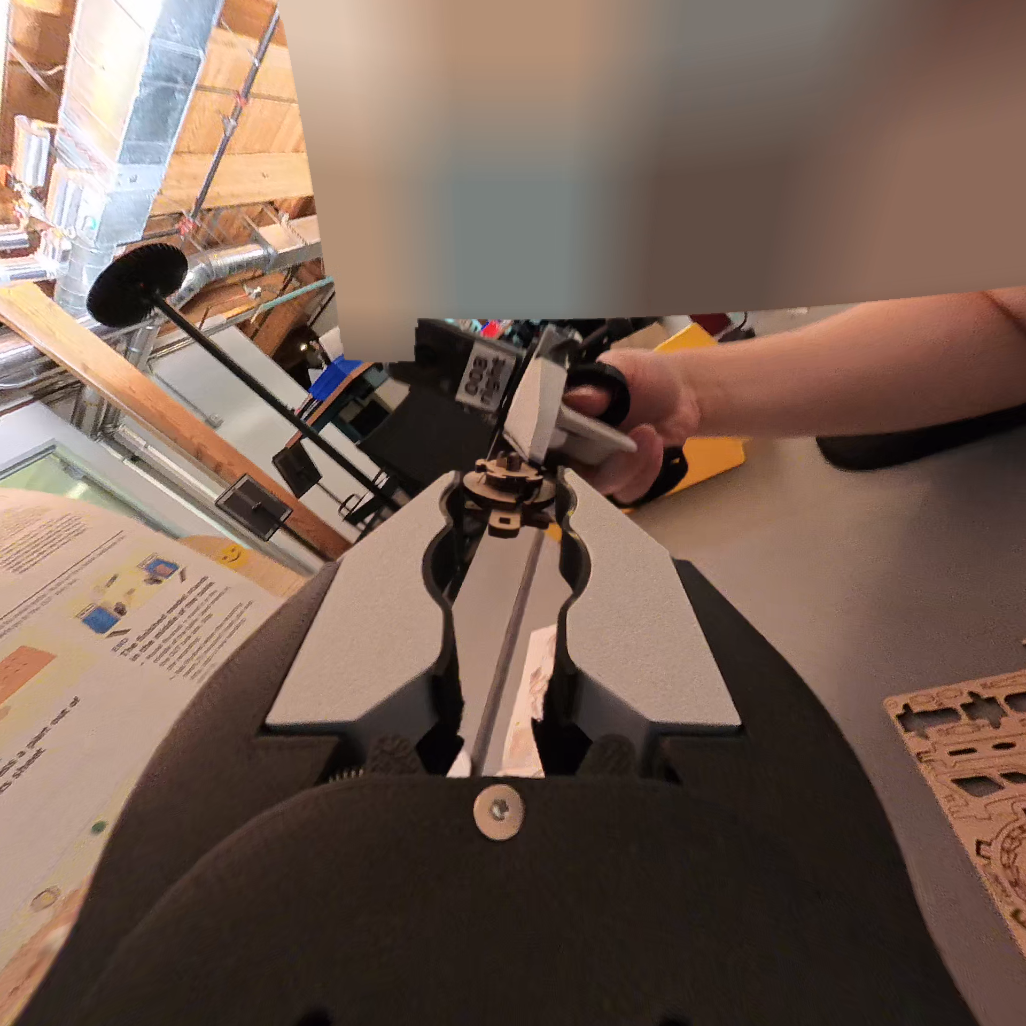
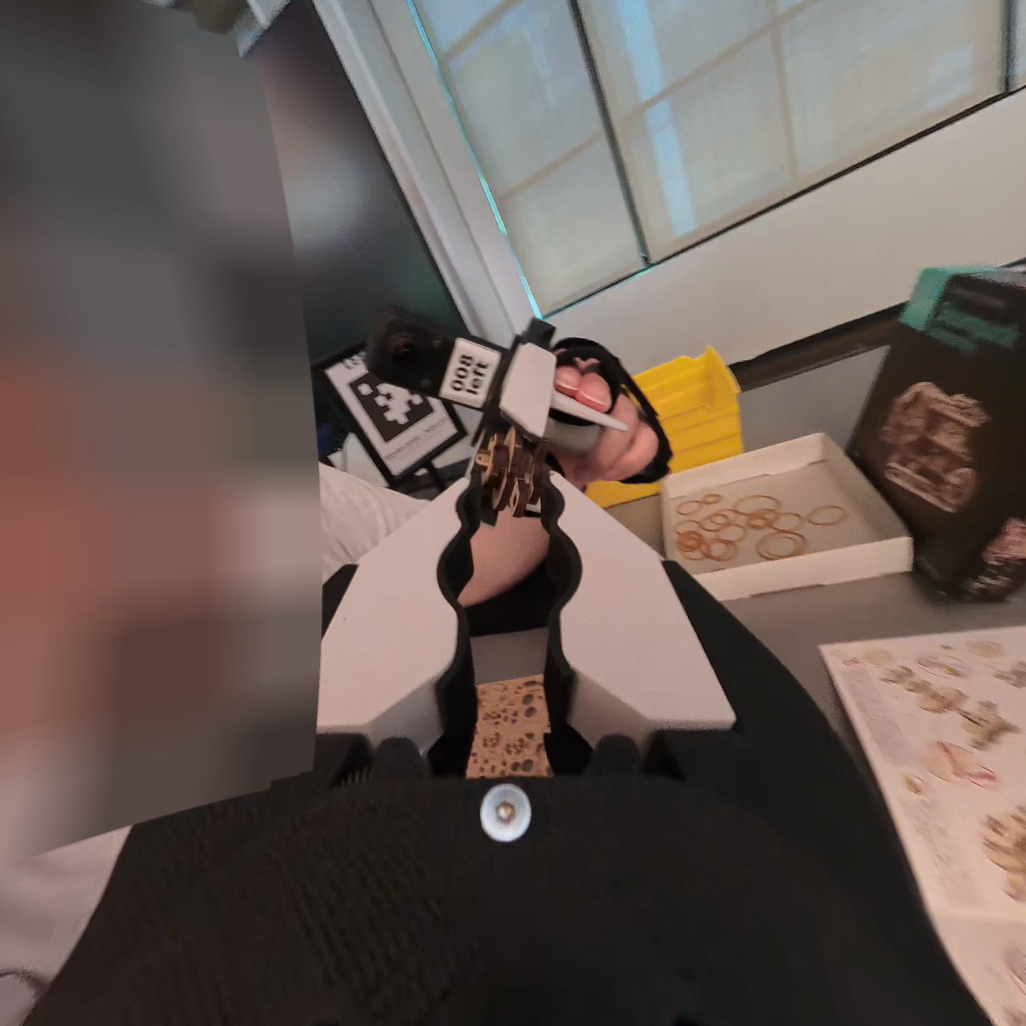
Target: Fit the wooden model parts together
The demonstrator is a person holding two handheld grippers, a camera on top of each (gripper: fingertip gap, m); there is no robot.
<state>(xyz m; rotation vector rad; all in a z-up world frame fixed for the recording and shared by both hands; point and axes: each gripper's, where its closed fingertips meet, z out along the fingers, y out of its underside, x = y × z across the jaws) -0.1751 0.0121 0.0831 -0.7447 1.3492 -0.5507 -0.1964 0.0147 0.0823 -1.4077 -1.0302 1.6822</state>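
A small wooden assembly [image 1: 502, 491] of stacked toothed discs is held in the air between both grippers. My left gripper [image 1: 508, 480] is shut on its sides. My right gripper [image 1: 524, 452], held by a hand, comes in from above right and meets the top of the assembly. In the right wrist view my right gripper [image 2: 508, 488] is shut on the same wooden assembly [image 2: 499, 472], and my left gripper [image 2: 516, 438] reaches it from above. The contact points are partly hidden by the fingers.
A grey table [image 1: 833, 583] lies below. An open instruction booklet [image 1: 83, 638] is at left and a cut wooden parts sheet [image 1: 971, 777] at right. A white tray [image 2: 788, 572] of rings, yellow bins [image 2: 694, 400], a dark box [image 2: 944, 444] and an instruction sheet [image 2: 944, 749] show in the right wrist view. Less than 4 cm separates the two grippers' tips.
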